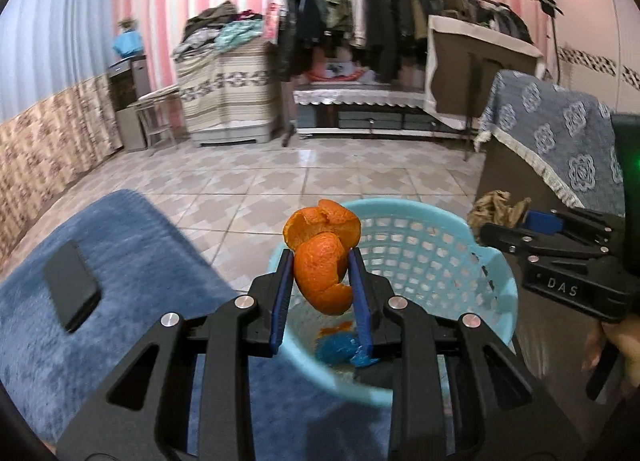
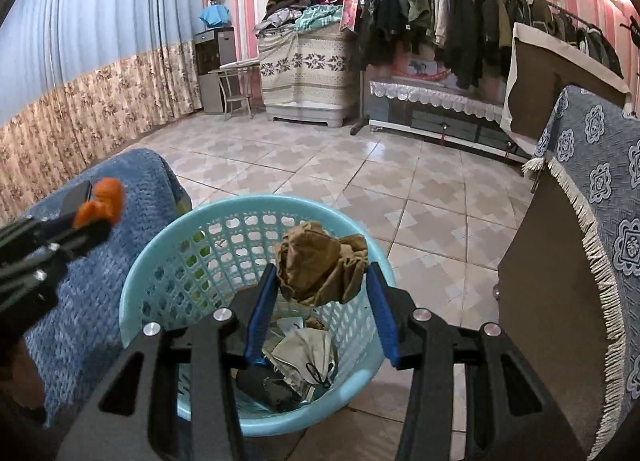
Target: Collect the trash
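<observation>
Peel [image 1: 324, 261] sits clamped inside left gripper [image 1: 320, 257].

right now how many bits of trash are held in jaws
2: an orange peel in the left gripper, crumpled brown paper in the right gripper, both over the basket.

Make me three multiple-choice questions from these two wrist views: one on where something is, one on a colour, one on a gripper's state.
1. Where does the black rectangular phone lie?
A. on the blue fuzzy cover
B. in the basket
C. on the floor tiles

2. What colour is the perforated plastic basket?
A. pink
B. light blue
C. black

3. What is the right gripper doing?
A. hanging empty
B. gripping orange peel
C. gripping a crumpled brown paper wad

Answers: 1 A, it rests flat on the cover. 2 B, rim and walls are light blue. 3 C, the wad sits between its blue pads.
</observation>
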`<state>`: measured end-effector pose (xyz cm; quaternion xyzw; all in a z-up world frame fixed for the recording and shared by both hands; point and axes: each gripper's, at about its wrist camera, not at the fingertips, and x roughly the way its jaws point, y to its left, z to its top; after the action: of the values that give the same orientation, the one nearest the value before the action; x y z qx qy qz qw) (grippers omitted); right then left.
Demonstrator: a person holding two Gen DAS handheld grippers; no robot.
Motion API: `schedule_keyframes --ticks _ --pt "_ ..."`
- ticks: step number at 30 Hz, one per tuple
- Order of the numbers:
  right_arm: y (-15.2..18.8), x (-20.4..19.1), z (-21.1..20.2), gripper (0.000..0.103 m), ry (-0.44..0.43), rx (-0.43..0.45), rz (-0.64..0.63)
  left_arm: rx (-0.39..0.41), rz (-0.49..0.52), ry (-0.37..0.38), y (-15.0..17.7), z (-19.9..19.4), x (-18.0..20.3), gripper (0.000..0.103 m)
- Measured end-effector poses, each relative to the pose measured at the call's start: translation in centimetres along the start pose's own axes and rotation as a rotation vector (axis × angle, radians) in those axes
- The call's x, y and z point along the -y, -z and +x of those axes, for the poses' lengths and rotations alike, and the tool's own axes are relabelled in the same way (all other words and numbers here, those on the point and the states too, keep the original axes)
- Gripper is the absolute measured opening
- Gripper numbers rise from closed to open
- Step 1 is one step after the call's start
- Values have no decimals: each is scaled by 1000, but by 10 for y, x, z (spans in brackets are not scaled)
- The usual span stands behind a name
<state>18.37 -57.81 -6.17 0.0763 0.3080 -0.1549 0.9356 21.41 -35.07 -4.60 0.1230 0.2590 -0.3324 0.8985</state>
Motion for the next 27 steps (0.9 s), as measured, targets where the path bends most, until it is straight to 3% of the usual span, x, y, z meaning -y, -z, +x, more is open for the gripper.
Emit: schedule_keyframes --ticks 8,13,18,27 --pt "0 10 14 45 -16 -11 45 -75 -17 32 -9 45 1 32" --pt "4 7 16 45 -25 -8 51 -61 -30 -10 -11 43 -8 73" --pt "2 3 22 45 -18 -11 76 -20 -41 -109 -11 22 -21 91" --pt "-2 -24 38 46 -34 -38 17 14 -158 -235 0 -18 -66 98"
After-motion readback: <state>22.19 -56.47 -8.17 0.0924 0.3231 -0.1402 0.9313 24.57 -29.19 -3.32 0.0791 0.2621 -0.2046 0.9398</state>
